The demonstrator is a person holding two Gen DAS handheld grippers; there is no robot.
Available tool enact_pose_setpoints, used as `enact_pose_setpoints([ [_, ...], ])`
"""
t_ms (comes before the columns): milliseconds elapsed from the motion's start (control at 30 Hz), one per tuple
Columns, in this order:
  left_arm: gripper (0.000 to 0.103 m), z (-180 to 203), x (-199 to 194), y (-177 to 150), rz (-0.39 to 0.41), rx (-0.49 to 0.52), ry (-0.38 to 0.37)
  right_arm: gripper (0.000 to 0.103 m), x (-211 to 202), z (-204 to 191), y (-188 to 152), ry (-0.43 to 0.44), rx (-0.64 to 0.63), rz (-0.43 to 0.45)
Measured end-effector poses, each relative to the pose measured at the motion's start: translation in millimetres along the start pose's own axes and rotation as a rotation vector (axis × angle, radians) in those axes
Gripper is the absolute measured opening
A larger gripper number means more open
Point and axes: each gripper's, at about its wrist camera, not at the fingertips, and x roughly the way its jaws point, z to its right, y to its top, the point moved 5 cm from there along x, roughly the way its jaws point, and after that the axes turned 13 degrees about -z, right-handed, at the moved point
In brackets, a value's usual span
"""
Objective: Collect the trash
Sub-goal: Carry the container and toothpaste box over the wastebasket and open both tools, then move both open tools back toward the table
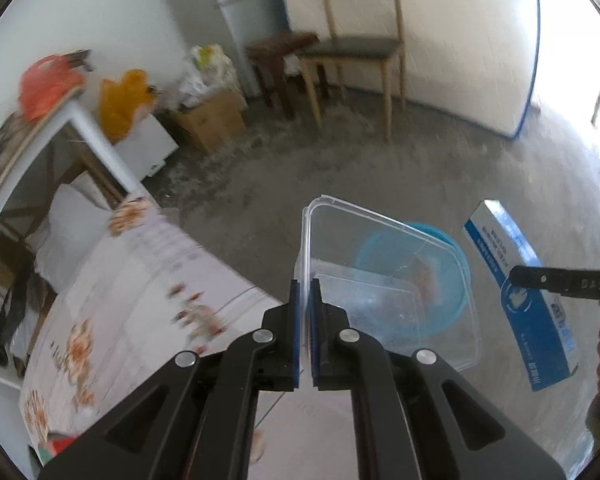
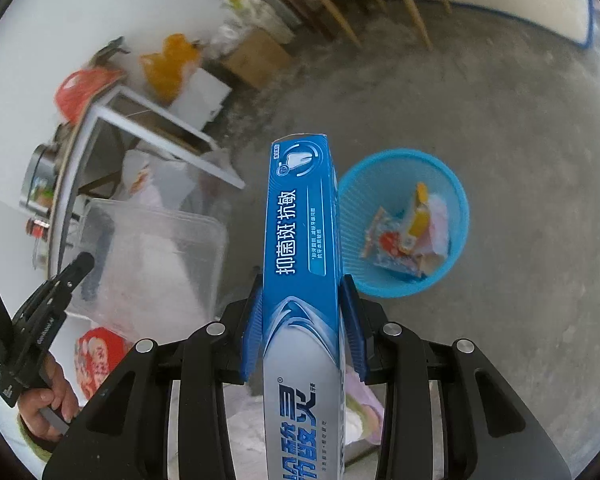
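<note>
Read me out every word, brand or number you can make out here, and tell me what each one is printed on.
"抑菌斑 抗敏": side of the blue toothpaste box held in the right gripper.
Smaller white lines beside it: too small to read.
Large brand characters lower on the box: cut off, unreadable.
"DAS": embossed on a right gripper finger.

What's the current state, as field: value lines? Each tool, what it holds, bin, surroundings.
left tool: shut on the rim of a clear plastic container
right tool: shut on a blue toothpaste box
bin: blue basket on the concrete floor, open top
bin contents: several colourful wrappers
container position: held in the air; in the left wrist view it overlaps the basket
box position: in the air, not yet in the basket
nearby: table with floral cloth, wooden chair
</note>
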Motion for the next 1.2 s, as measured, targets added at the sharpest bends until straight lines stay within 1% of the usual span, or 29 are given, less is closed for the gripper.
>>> enact_pose_setpoints([
  [133,0.004,24,46,33,-0.071,0.049,0.012,0.035,16,14,26,-0.007,0.040,-0.023],
  [167,0.004,28,55,41,-0.085,0.049,0.008,0.036,21,17,37,-0.002,0.046,-0.026],
  [200,0.007,29,62,47,-0.093,0.044,-0.006,0.039,25,19,45,0.009,0.047,-0.029],
  [233,0.012,31,72,56,-0.108,0.036,-0.049,0.041,30,23,55,0.020,0.049,-0.030],
  [267,0.018,33,80,59,-0.124,0.021,-0.081,0.055,36,28,63,0.024,0.055,-0.032],
  [300,0.031,33,87,63,-0.138,0.000,-0.104,0.063,45,37,72,0.024,0.069,-0.039],
  [333,0.038,32,90,64,-0.146,-0.016,-0.108,0.063,54,45,77,0.013,0.078,-0.050],
  [400,0.038,32,91,62,-0.147,-0.038,-0.107,0.063,64,58,79,-0.038,0.105,-0.066],
  [467,0.039,33,84,54,-0.133,-0.037,-0.145,0.063,69,62,74,-0.033,0.111,-0.078],
  [533,0.039,29,77,46,-0.123,-0.040,-0.146,0.063,69,63,63,-0.034,0.104,-0.080],
  [700,0.039,14,52,27,-0.095,-0.082,-0.184,0.061,64,66,39,-0.048,0.091,-0.088],
  [833,0.039,1,23,13,-0.045,-0.107,-0.206,0.061,51,66,21,-0.044,0.095,-0.086],
  [900,0.039,-8,1,1,-0.007,-0.134,-0.223,0.061,45,64,15,-0.051,0.087,-0.082],
  [967,0.041,-15,-16,-10,0.025,-0.155,-0.239,0.061,34,59,5,-0.046,0.070,-0.072],
  [1033,0.046,-23,-34,-24,0.056,-0.182,-0.249,0.061,24,52,-1,-0.042,0.050,-0.059],
  [1100,0.050,-30,-53,-42,0.089,-0.204,-0.272,0.067,14,41,-5,-0.029,0.026,-0.039],
  [1200,0.056,-40,-77,-71,0.133,-0.237,-0.279,0.072,-7,16,-15,-0.011,-0.037,-0.004],
])
